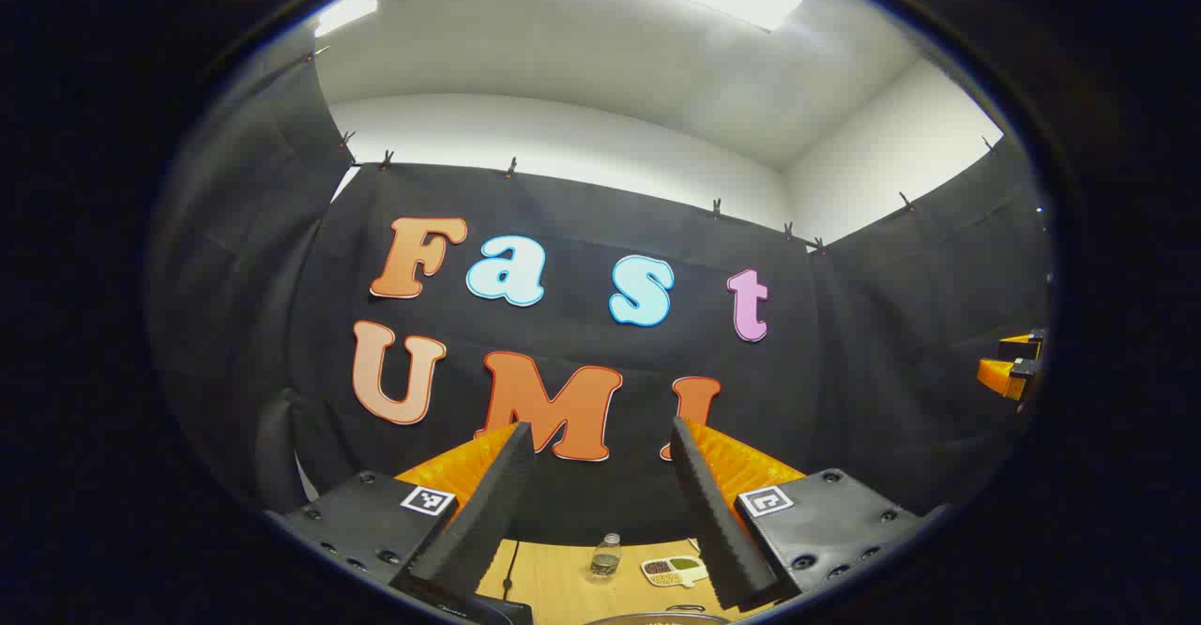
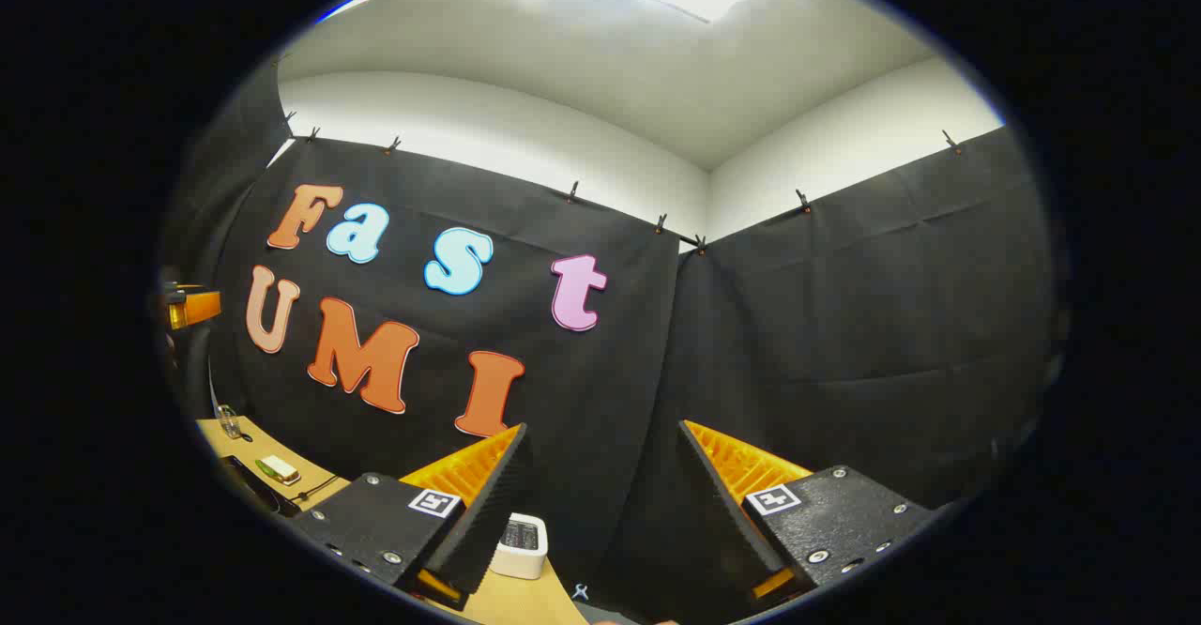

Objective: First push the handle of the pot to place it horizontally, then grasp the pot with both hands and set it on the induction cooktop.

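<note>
My left gripper (image 1: 599, 428) is raised and tilted up toward the booth wall, open with nothing between its fingers. A thin curved metal rim (image 1: 657, 617), possibly the pot, peeks in at the very bottom edge below them. My right gripper (image 2: 602, 428) is also lifted, open and empty, facing the wall's corner. In the left gripper view the right gripper (image 1: 1009, 367) shows at the far right edge. The left gripper (image 2: 192, 304) shows at the far left edge of the right gripper view. A dark flat slab (image 2: 249, 486), perhaps the cooktop, lies on the table at lower left.
The wooden table (image 1: 554, 573) carries a small clear bottle (image 1: 606, 555) and a little dish of beans (image 1: 674, 569) near the wall. A white boxy device (image 2: 519, 545) stands by the wall beside my right gripper's left finger. A thin cable (image 1: 511, 564) runs across the table.
</note>
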`<state>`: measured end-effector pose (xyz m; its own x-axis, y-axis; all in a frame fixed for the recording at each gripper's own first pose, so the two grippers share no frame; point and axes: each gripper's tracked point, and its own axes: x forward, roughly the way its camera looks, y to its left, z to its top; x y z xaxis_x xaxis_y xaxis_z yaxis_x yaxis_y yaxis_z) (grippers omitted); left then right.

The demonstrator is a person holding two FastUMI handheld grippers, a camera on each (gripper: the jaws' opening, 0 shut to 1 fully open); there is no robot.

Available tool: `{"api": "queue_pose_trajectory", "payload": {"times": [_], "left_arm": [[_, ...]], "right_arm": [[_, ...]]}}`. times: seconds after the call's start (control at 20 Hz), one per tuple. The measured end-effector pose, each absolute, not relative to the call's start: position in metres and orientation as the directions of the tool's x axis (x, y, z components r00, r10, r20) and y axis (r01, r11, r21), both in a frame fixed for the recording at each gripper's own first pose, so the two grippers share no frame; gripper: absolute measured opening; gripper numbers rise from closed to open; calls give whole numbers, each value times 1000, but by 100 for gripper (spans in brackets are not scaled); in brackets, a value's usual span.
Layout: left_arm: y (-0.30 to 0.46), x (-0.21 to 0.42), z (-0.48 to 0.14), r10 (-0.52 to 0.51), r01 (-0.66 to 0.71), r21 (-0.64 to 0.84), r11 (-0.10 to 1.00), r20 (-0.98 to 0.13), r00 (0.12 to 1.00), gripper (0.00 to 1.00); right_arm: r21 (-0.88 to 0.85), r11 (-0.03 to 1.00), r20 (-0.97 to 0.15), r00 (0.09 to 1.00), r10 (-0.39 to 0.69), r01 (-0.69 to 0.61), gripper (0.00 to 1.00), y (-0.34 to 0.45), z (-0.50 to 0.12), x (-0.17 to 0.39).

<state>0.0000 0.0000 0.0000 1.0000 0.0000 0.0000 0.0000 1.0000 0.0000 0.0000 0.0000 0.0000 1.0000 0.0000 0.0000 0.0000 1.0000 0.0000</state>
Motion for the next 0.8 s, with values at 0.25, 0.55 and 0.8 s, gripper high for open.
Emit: {"api": "queue_pose_trajectory", "payload": {"times": [0.25, 0.55, 0.8], "left_arm": [[1, -8, -2, 28, -29, 47, 998, 15, 999, 94], [11, -13, 21, 69, -72, 46, 996, 76, 995, 98], [35, -20, 35, 121, -126, 55, 990, 95, 988, 98]], "right_arm": [[4, 1000, -1, 1000, 27, -27, 97, 9, -6, 0], [15, 999, 11, 999, 40, -40, 95, 10, -2, 3], [26, 998, 36, 998, 57, -58, 95, 13, 8, 8]]}}
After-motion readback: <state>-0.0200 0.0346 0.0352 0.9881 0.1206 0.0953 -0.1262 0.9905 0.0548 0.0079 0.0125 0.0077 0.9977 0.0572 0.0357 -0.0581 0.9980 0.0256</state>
